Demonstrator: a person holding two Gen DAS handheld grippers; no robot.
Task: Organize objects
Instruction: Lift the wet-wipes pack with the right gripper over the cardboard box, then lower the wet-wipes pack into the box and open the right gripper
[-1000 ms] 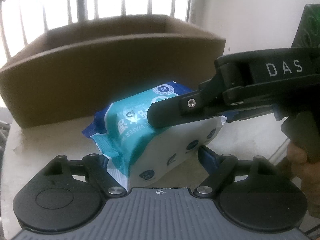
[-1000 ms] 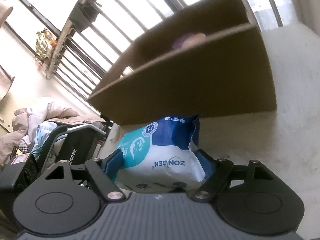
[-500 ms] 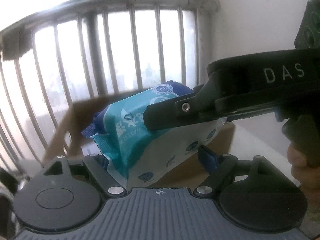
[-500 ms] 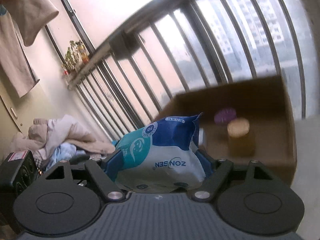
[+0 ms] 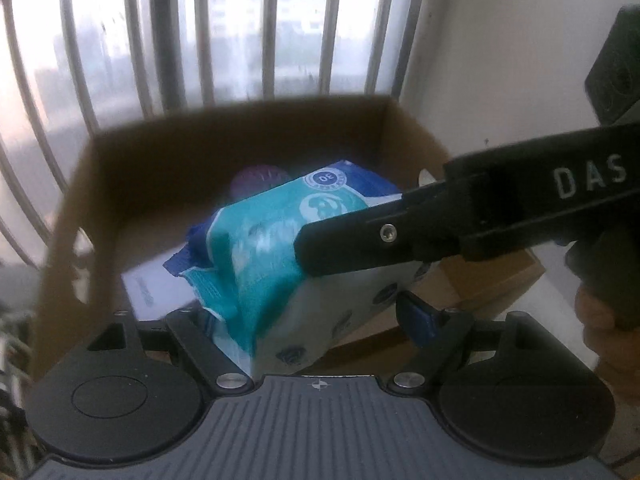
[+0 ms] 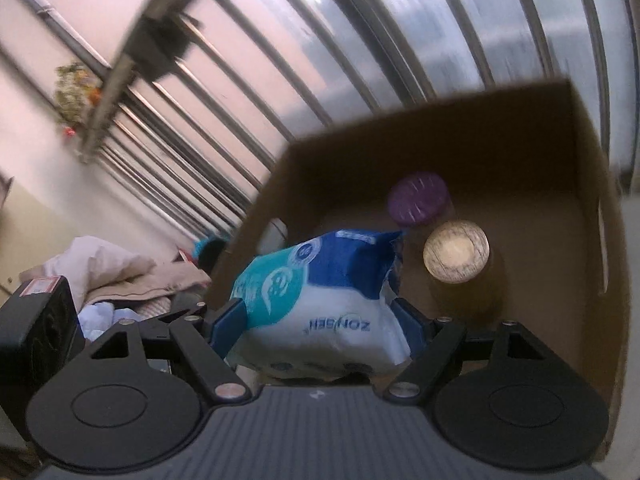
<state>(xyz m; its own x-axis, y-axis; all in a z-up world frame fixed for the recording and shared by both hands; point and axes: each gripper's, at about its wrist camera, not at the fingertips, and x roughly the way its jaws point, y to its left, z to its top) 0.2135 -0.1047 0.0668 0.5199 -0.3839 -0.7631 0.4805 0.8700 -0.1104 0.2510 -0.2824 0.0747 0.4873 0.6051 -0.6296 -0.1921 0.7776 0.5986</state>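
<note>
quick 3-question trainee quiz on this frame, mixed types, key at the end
1. True or false: both grippers clamp the wipes pack.
2. The pack hangs over: A) the cardboard box B) a drawer C) a sink.
3. What colour is the lid next to the wooden lid?

Key: 1 true: the right gripper and the left gripper each pinch it. 2 A. 3 purple.
</note>
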